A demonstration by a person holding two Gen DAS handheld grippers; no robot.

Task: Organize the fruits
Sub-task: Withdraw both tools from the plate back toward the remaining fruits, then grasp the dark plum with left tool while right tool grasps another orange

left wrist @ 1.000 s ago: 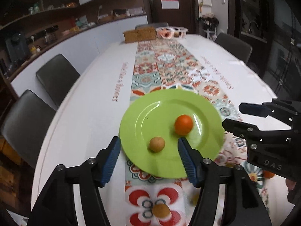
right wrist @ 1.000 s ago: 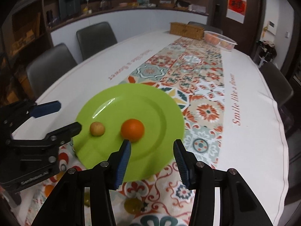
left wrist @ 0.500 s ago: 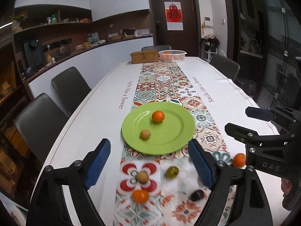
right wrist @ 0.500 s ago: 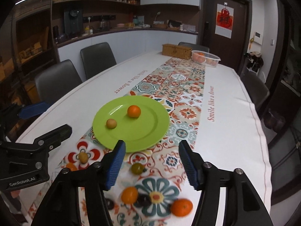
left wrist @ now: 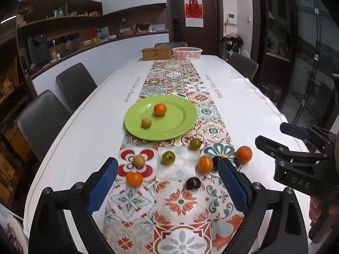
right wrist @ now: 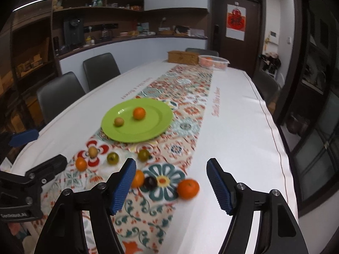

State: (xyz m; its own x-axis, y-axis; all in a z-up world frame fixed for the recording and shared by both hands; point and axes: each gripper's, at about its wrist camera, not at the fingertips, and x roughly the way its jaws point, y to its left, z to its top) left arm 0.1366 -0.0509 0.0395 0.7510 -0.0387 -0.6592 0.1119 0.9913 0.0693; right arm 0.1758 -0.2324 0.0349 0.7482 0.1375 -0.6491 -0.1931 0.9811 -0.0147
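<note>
Dim kitchen shelving and dark chairs surround a long white table [left wrist: 89, 131] with a patterned runner [left wrist: 169, 78] down its middle. On the runner a green plate [left wrist: 180, 124] is seen, holding one orange fruit [left wrist: 160, 109] and one small tan fruit [left wrist: 146, 123], apart from each other. Nearer the cameras, loose fruits are scattered on the cloth: a tan one [left wrist: 138, 160], a small orange one [left wrist: 134, 179], two green ones [left wrist: 168, 157] [left wrist: 195, 143], another orange [left wrist: 205, 164] beside a dark fruit partly hidden by a finger, a dark plum-like fruit [left wrist: 192, 183], and a larger orange [left wrist: 244, 154].

Both tools are held above the near fruits. The left gripper [left wrist: 167, 188] is spread wide with nothing between its blue pads; the right gripper [right wrist: 171, 186] is likewise spread and empty.

The next pick is best done by lowering one gripper straight over a single fruit, centred between the pads, and closing gently so it is not rolled away or bruised.

At the far end, a white basket [left wrist: 186, 53] containing orange fruit and a wicker box [left wrist: 156, 53] are seen; the box's contents cannot be told.
</note>
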